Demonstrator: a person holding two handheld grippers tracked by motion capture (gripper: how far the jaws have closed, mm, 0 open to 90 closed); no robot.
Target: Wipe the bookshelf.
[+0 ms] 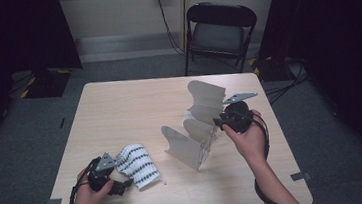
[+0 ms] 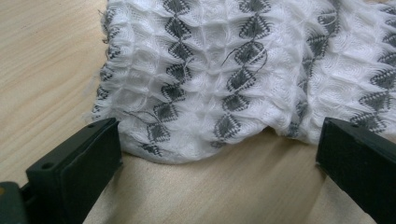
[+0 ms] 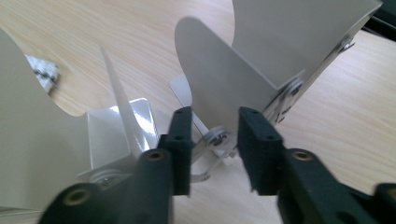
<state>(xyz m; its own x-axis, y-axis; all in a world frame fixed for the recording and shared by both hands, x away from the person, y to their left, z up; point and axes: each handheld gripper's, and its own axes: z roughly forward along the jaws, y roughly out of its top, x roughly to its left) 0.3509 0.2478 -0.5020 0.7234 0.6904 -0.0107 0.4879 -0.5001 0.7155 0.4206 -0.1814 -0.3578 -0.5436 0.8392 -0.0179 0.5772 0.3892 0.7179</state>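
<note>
Fingers on the left gripper [image 2: 219, 163] stand wide apart, the patterned cloth [image 2: 243, 70] lying just past them at 7 o'clock on the table [image 1: 119, 108]. Right gripper [image 3: 215, 149] fingers sit narrow around a metal rack [image 1: 196, 125] blade at 3 o'clock; can't tell if they're touching. No writing readable anywhere.

Pale wood-grain table [image 1: 119, 108], smooth and matt, bearing a white waffle-knit cloth [image 2: 243, 70] with grey diamond bands and loose threads, beside thin sheet-metal blades [image 3: 219, 88], satin and faintly glossy, riveted; matt black plastic jaws.
</note>
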